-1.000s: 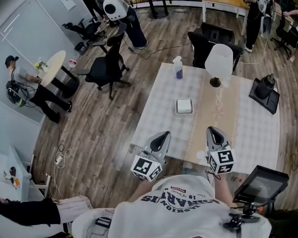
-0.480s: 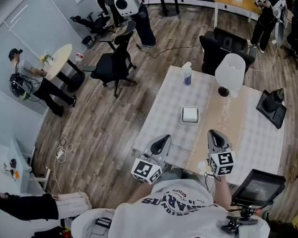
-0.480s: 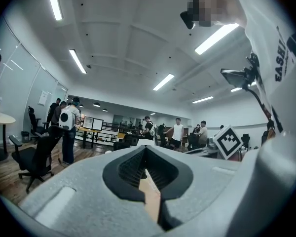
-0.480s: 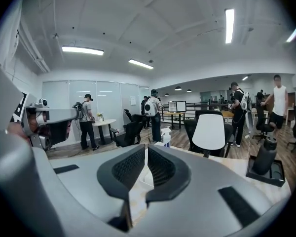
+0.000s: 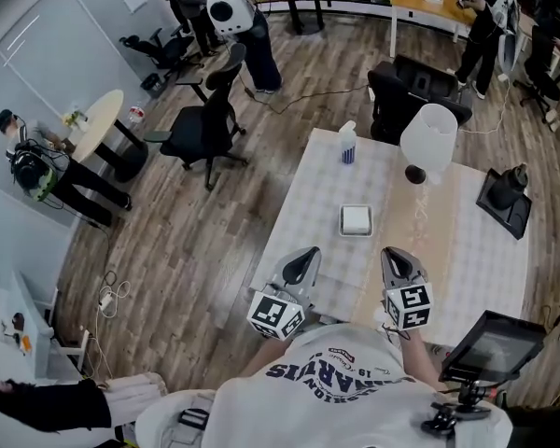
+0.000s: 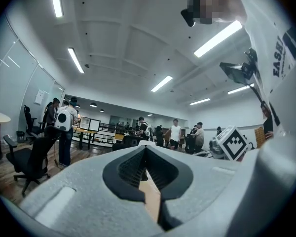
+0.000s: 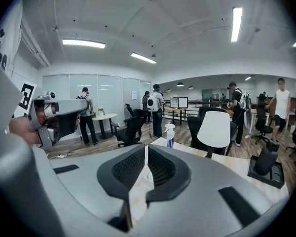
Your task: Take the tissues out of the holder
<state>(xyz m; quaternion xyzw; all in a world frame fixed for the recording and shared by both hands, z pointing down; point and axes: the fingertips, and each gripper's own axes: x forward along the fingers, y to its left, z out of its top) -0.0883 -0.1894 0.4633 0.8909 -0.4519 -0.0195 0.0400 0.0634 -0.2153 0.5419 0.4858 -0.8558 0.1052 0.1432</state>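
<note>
White tissues fill the square holder [image 5: 356, 220] in the middle of the table [image 5: 310, 215]. In the head view we see both grippers closer to it than a second ago, the left gripper [image 5: 307, 254] and the right gripper [image 5: 393, 254] over the table's near edge, apart from the holder. A dark flask [image 5: 509, 181] stands in a black tray [image 5: 520, 217] at the far right. In the left gripper view we find the jaws pressed together on nothing. In the right gripper view we find them closed and empty too, with the spray bottle [image 7: 170, 135] and lamp [image 7: 214, 129] beyond.
</note>
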